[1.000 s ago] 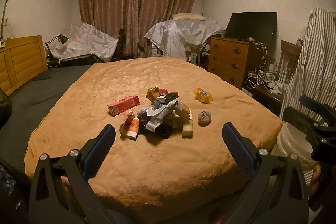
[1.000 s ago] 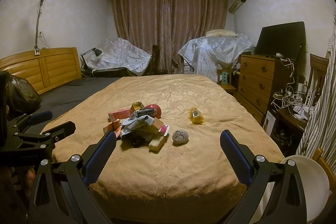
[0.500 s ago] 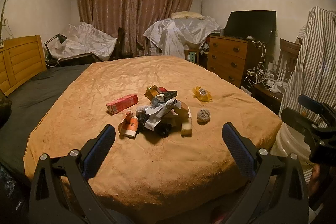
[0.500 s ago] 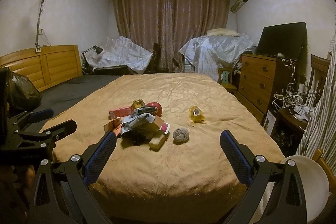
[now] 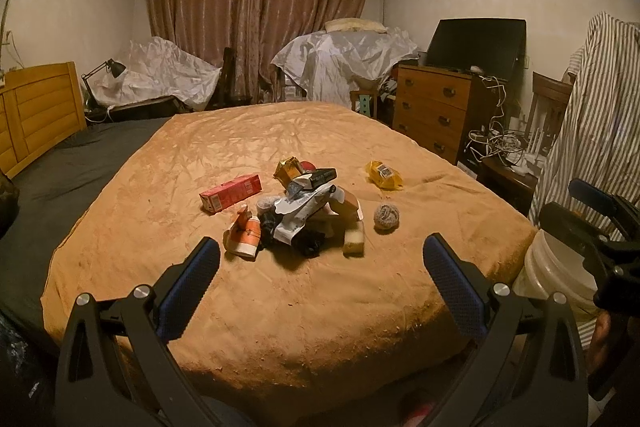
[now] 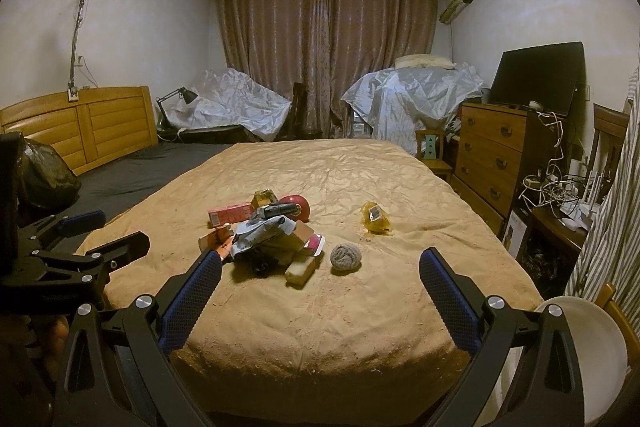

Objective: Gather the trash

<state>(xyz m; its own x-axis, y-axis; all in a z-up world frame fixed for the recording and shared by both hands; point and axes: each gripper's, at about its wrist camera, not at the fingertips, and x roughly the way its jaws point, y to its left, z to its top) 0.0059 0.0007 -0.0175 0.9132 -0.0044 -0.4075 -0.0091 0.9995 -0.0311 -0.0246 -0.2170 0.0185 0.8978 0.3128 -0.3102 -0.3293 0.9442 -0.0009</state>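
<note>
A pile of trash (image 5: 301, 214) lies mid-bed on the tan blanket (image 5: 280, 307): a white crumpled bag, a red carton (image 5: 231, 191), an orange cup (image 5: 244, 237), a grey ball (image 5: 386, 215) and a yellow wrapper (image 5: 384, 175). The pile also shows in the right wrist view (image 6: 272, 239). My left gripper (image 5: 320, 267) is open and empty, short of the pile. My right gripper (image 6: 319, 279) is open and empty, also short of it. Each gripper shows at the edge of the other's view.
A white bucket (image 6: 592, 347) stands off the bed's near right corner. A black bag (image 6: 44, 175) sits at the left. A wooden dresser (image 5: 436, 115) with a TV, a cable-strewn table (image 6: 560, 203) and striped cloth (image 5: 600, 123) line the right side.
Both grippers have crept slightly toward the bed; the pile looks a little nearer. Nothing was taken hold of.
</note>
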